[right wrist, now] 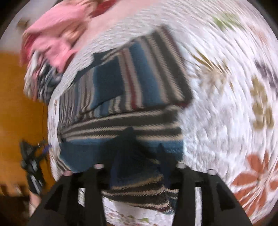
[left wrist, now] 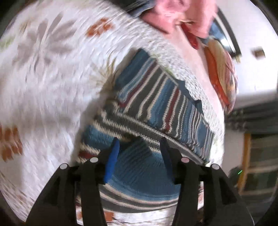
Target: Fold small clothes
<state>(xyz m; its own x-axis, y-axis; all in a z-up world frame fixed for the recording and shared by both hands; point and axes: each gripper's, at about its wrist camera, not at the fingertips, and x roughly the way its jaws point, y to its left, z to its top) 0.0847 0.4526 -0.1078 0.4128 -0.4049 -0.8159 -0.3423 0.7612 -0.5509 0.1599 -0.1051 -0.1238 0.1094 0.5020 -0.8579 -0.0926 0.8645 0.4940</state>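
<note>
Motion blur smears both of your views, so fine detail is lost. Start with your left wrist camera: your left gripper (left wrist: 139,147) points down at one striped garment (left wrist: 152,104), banded in blue, grey, cream and dark red, lying partly folded on a white floral bedspread (left wrist: 52,78). You can count two fingers (left wrist: 112,160), one with a bright blue pad and one darker, standing spread with the garment's blue cloth showing in the gap between them. Whether the tips touch the cloth you cannot tell from this angle. One folded edge of the garment runs across just ahead of the fingertips. At the top of the view sits one heap of pink cloth (left wrist: 173,13), and to its right one red and cream patterned piece (left wrist: 224,73) at the bedspread's edge. A wooden frame (left wrist: 246,156) shows off to the right, beyond the bed.

Now your right wrist camera: your right gripper (right wrist: 144,139) hangs over the same striped garment (right wrist: 132,83), which lies in the middle of the bedspread (right wrist: 225,104). Its two dark fingers are apart, with striped cloth visible between and below them, and nothing is pinched. The pink heap (right wrist: 55,40) lies at the upper left, touching a small striped bundle (right wrist: 43,81) below it. An orange surface (right wrist: 17,104) fills the left edge, with one dark object (right wrist: 31,163) too blurred to identify.
</note>
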